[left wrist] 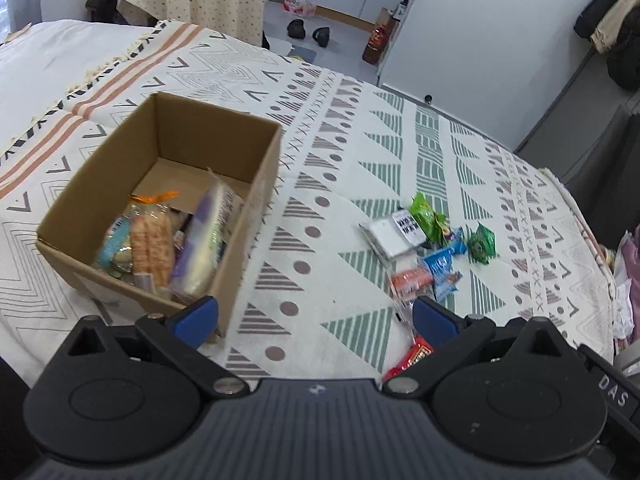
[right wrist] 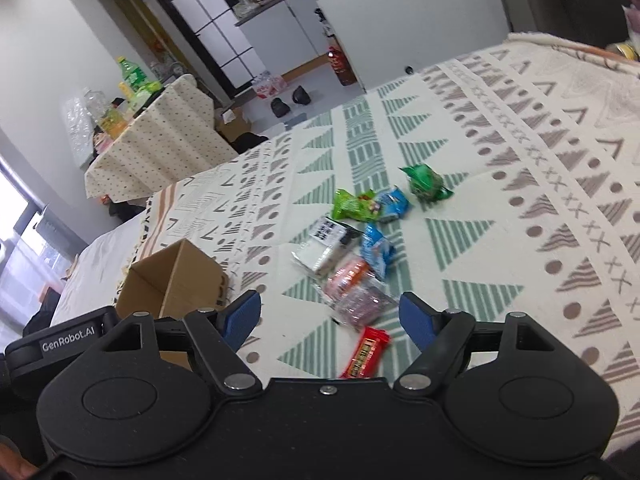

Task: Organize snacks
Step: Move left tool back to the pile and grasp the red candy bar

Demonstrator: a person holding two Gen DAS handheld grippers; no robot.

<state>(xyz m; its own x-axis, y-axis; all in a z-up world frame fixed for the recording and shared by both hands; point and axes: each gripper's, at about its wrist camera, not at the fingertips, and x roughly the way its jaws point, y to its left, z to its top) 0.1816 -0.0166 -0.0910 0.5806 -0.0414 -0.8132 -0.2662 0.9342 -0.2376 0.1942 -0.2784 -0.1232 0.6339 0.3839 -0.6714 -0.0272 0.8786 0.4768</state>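
Observation:
An open cardboard box [left wrist: 256, 184] sits on the patterned blanket and holds several snack packs, among them an orange-striped one [left wrist: 154, 250] and a purple-white bag [left wrist: 204, 240]. My left gripper [left wrist: 316, 314] hovers open at the box's near right corner, nothing between its blue pads. Loose snacks lie to the right: a light green pack [left wrist: 428, 218], a dark green pack [left wrist: 482, 244], a blue pack [left wrist: 440, 264], a white packet [left wrist: 390, 236] and a red bar [left wrist: 412, 356]. My right gripper [right wrist: 330, 320] stands open over the red bar [right wrist: 366, 354] and a pinkish clear pack [right wrist: 360, 300]; the box [right wrist: 176, 280] is at left.
The blanket [left wrist: 340, 128] covers a bed whose far edge drops to a grey floor with dumbbells [left wrist: 310, 32] and a bottle pack. A white cabinet [left wrist: 472, 32] stands beyond. A draped table [right wrist: 160, 144] with bottles is at back left.

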